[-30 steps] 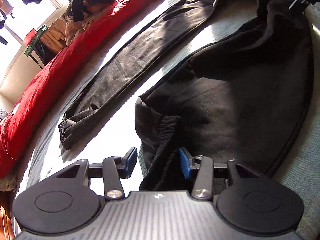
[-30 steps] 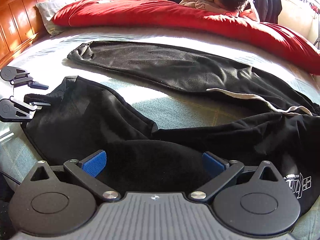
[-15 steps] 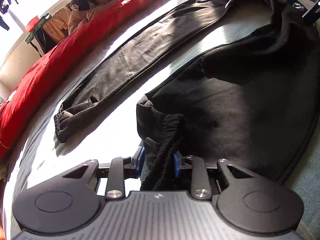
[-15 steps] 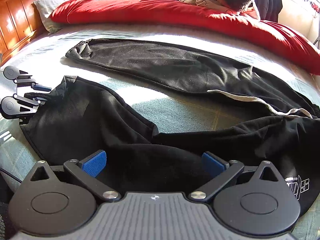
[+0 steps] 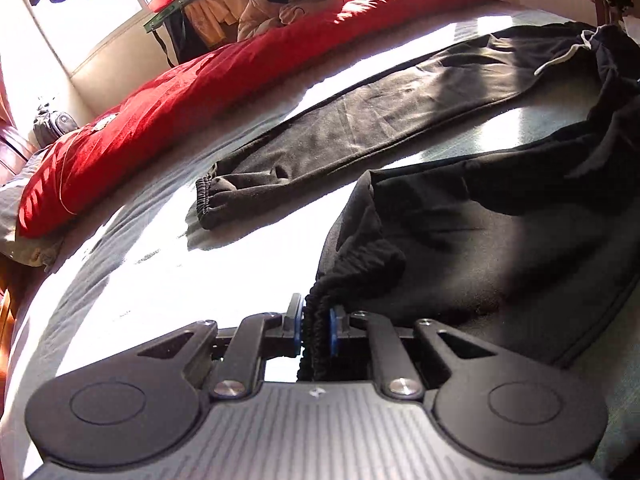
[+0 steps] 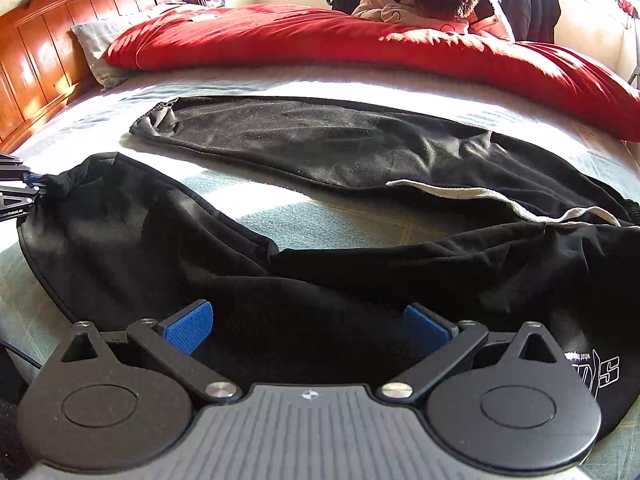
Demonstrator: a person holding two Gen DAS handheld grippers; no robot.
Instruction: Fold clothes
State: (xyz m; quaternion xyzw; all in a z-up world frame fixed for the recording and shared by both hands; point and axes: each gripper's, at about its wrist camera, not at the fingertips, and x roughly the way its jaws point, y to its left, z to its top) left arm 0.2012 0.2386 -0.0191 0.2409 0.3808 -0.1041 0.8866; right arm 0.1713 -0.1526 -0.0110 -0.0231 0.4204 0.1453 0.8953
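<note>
Two black trouser legs (image 6: 340, 144) spread across a bed (image 6: 328, 220), left hand-held gripper (image 5: 314, 320) clamped on the near leg's elastic cuff (image 5: 320, 316), seen close only in its own view, right hand-held gripper (image 6: 308, 326) wide open over the near leg, red duvet (image 6: 320, 44) at twelve o'clock.

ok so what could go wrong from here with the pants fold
1. The left gripper pinches only the near leg's elastic cuff; a hard pull might slip it free.
2. The right gripper is open over the black sweatpants, so the waist end may drag.
3. The far leg lies splayed apart; the fold could land skewed.
</note>
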